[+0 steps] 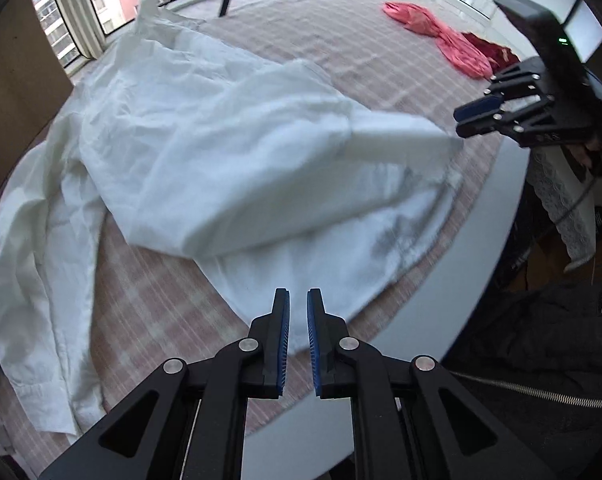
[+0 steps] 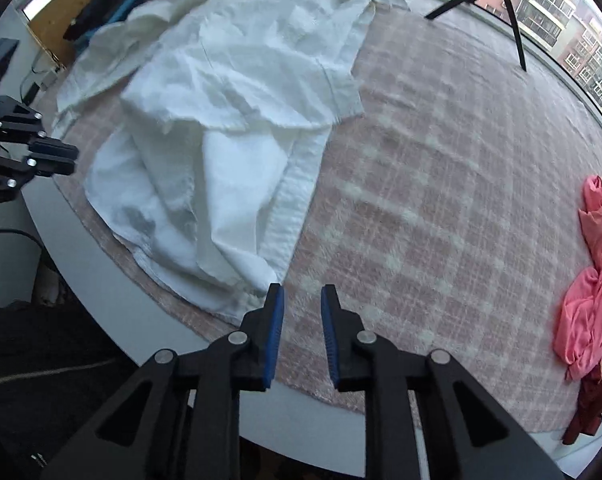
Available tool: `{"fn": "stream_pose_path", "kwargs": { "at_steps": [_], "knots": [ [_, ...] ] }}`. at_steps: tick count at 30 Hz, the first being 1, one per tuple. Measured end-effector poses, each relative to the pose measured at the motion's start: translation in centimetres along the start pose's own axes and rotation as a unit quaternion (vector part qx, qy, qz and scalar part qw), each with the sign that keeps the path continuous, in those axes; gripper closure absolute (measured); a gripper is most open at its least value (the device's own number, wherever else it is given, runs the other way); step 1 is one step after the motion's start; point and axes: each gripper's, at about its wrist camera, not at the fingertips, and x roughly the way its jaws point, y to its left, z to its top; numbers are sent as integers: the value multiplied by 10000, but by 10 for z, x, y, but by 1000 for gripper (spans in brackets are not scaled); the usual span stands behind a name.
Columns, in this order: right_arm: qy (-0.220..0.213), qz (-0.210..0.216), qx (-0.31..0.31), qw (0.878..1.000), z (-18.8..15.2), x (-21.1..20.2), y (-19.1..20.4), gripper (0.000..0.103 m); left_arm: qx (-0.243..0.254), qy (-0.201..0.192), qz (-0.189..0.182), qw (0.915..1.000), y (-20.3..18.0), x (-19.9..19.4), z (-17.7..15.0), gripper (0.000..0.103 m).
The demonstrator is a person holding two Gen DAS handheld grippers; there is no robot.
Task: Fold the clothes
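Note:
A crumpled white shirt [image 1: 221,152] lies on a pink plaid cloth [image 1: 149,300] over a round grey table [image 1: 481,220]. Part of it is folded over and blurred. My left gripper [image 1: 298,294] hovers at the shirt's near hem, jaws narrowly open with nothing between them. It also shows at the table's left edge in the right wrist view, left gripper [image 2: 75,158]. My right gripper [image 2: 301,290] is open and empty, its left finger beside the corner of the shirt [image 2: 229,100]. In the left wrist view the right gripper [image 1: 457,120] sits just off the folded flap's tip.
A pink garment [image 2: 593,280] and a dark red one [image 2: 597,400] lie bunched at the right edge of the plaid cloth [image 2: 441,180]. Black tripod legs [image 2: 513,12] stand at the far side by the windows. A person's dark jacket [image 1: 561,340] is beside the table.

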Motion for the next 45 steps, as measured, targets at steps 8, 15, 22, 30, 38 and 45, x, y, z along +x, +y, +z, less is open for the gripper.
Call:
{"fn": "stream_pose_path", "kwargs": {
  "at_steps": [8,15,22,30,38,45],
  "knots": [
    [-526,101,150,9985,76,17,-23,56,2,-221,41,9997,15,-16,45,86],
    [-367,135,74,9992,127,46,-52,56,569,-125,-20,9983,-45,6,81,64],
    [-355,528,-206,9978,114,38,-47,56,184,0,417,9990,-36,15,87,102],
    [-259,1105,-755,9907,41,7,-16,56,-436,-73,353,9984,-17,-35,70,102],
    [87,611,-1280,9899,12,33,25,56,-631,-227,507,9965,-2,-91,66,102],
    [445,756,-1378,9866,2,24,28,56,-780,180,561,9952,1,-108,14,102]
  ]
}}
